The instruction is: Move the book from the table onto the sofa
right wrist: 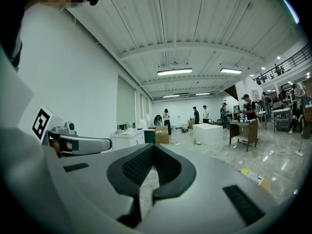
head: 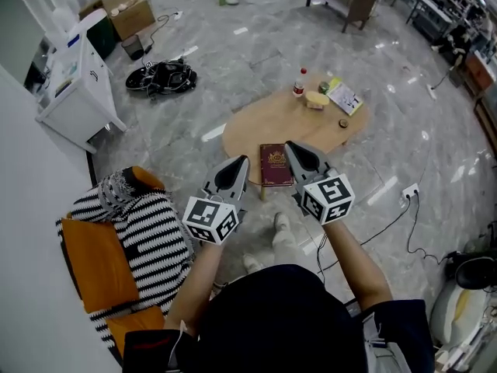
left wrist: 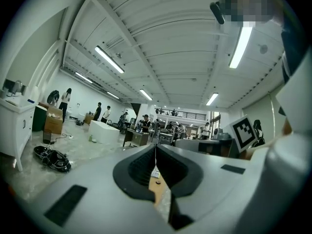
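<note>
at the desk's (head: pixel 256 127) near edge: book (head: pixel 275 165) lies flat. left hand-held gripper (head: pixel 242 162) and right hand-held gripper (head: pixel 290 147) flank it, jaws together, empty. best: open jaws first, pinch the book's near edge, carry to sofa (head: pixel 93 263).

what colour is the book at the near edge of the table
The book is dark red with a gold emblem; clearest in the head view.
</note>
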Tool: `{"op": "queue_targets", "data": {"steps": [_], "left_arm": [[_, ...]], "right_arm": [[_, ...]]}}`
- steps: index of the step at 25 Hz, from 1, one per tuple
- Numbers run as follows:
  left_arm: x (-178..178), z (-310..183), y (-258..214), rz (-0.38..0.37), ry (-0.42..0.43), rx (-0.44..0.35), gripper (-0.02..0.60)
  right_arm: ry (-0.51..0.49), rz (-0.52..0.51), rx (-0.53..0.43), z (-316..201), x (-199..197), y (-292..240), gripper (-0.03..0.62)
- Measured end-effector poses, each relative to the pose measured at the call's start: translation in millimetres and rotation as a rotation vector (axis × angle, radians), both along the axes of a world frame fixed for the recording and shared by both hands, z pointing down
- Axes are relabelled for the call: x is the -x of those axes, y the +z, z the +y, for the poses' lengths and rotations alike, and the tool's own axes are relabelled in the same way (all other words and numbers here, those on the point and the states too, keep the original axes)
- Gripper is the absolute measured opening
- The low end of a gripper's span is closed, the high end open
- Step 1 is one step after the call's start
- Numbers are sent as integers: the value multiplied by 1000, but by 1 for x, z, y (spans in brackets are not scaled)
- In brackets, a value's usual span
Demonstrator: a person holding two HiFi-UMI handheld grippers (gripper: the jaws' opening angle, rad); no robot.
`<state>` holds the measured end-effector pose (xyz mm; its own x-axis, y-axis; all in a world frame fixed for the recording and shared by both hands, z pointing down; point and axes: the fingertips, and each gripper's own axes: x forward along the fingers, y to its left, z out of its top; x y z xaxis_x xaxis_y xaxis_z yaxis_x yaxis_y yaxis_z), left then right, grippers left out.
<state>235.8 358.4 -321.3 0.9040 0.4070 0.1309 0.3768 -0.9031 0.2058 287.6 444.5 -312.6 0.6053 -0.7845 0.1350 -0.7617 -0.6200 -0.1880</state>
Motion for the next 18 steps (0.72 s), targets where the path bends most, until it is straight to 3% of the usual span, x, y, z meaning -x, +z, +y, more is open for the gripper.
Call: {"op": "queue_targets", "data": {"steps": [18], "left_arm": [[-114,1,81,-122,-35,-6,17]], "right_arm": [[-44,-70,73,4,-111,72,9]]}}
